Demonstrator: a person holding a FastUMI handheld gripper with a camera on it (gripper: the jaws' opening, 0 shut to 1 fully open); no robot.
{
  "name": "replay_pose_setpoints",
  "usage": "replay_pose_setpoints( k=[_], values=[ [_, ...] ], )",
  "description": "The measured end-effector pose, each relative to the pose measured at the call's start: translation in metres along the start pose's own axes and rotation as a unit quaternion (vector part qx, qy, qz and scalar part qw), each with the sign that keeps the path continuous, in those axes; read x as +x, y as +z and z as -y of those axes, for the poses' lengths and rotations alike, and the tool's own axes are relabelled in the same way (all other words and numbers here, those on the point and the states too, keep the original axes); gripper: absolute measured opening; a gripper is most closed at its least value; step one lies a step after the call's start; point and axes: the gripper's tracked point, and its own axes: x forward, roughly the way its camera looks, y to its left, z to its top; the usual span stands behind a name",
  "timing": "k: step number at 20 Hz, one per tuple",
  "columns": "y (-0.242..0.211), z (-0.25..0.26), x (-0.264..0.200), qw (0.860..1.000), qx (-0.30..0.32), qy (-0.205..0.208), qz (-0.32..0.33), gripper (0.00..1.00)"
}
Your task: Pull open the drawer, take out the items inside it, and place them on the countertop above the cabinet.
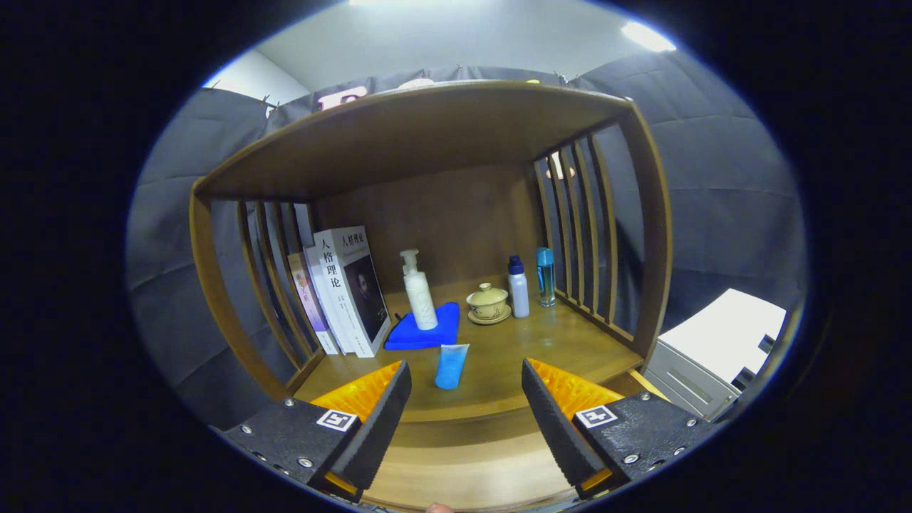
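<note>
Blue tube [451, 366]: it lies on the wooden countertop [499, 356], cap end toward you, just ahead of your fingers and roughly on the line between them, nearer the left one. Nothing touches it.
Your gripper [467, 413]: the fingers stand wide apart and hold nothing; both are clear of the tube and hang over the front edge of the countertop.
Drawer: you cannot tell its state from this view.
Blue cloth [424, 331]: folded flat beyond the tube, toward the back left of the countertop.
White pump bottle [419, 292]: upright, standing on the cloth's rear part.
Lidded tea bowl [488, 303]: on its saucer, to the right of the cloth, apart from it.
White bottle with blue cap [519, 287]: upright, just right of the tea bowl.
Clear blue bottle [545, 276]: upright, beside the white bottle, close to the right slatted side [577, 228].
Books [345, 292]: several stand upright, leaning against the left slatted side, touching the cloth's left edge or very near it.
Top shelf [427, 135]: a wooden board spans the space above the countertop.
White cabinet [712, 356]: outside the shelf unit, to your right.
</note>
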Motion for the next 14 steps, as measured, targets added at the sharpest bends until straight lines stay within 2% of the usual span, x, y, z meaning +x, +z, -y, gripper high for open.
replay_pose_setpoints(
  k=[3,8,11,14],
  values=[
    [-0.019,-0.002,-0.024,1.0,0.002,0.015,0.013,0.96],
    [-0.056,-0.003,-0.057,0.998,-0.055,0.024,0.028,0.96],
    [-0.079,-0.025,-0.074,0.993,-0.078,0.068,0.049,0.96],
    [-0.104,-0.032,-0.088,0.989,-0.113,0.078,0.06,0.96]
  ],
)
